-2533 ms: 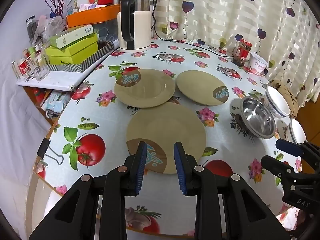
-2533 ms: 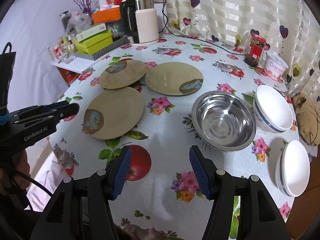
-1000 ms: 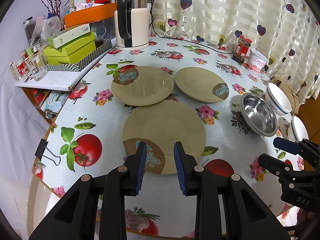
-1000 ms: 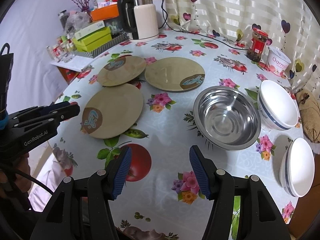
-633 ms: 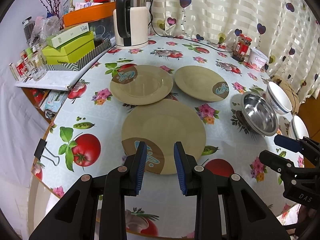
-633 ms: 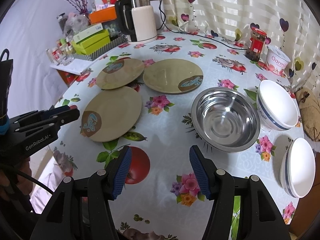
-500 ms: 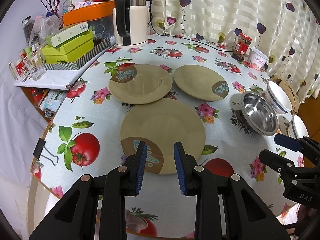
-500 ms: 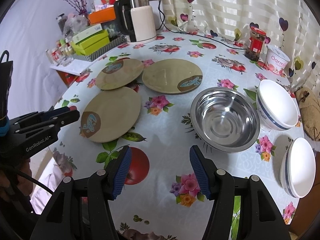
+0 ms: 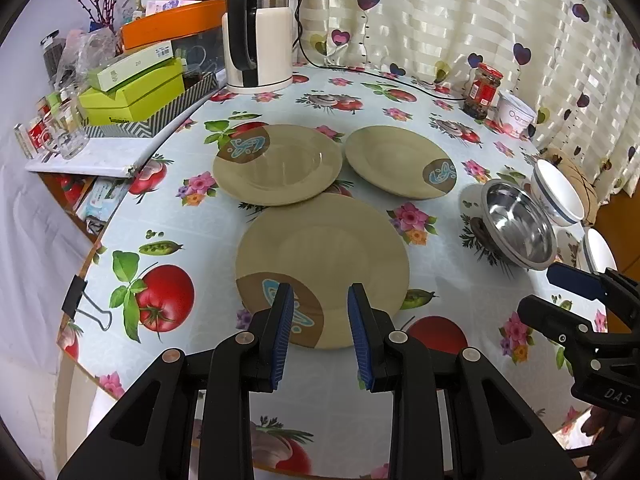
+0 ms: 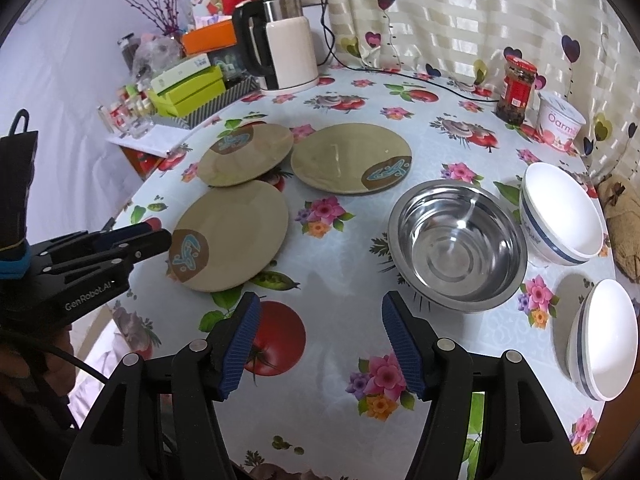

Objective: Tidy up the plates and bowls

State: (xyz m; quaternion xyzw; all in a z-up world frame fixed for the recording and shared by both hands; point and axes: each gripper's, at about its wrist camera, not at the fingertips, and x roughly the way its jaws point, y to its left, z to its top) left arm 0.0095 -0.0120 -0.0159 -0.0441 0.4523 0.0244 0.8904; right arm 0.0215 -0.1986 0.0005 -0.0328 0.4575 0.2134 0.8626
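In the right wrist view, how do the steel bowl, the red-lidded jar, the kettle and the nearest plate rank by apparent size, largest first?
1. Steel bowl and nearest plate: these look about alike, so I do not rank them.
2. Kettle, which stands farther back, so its true size is unsure.
3. Red-lidded jar, also far back.

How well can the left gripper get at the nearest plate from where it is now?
Probably well: the left gripper is open and empty just before the nearest plate, and nothing stands between them on the table.
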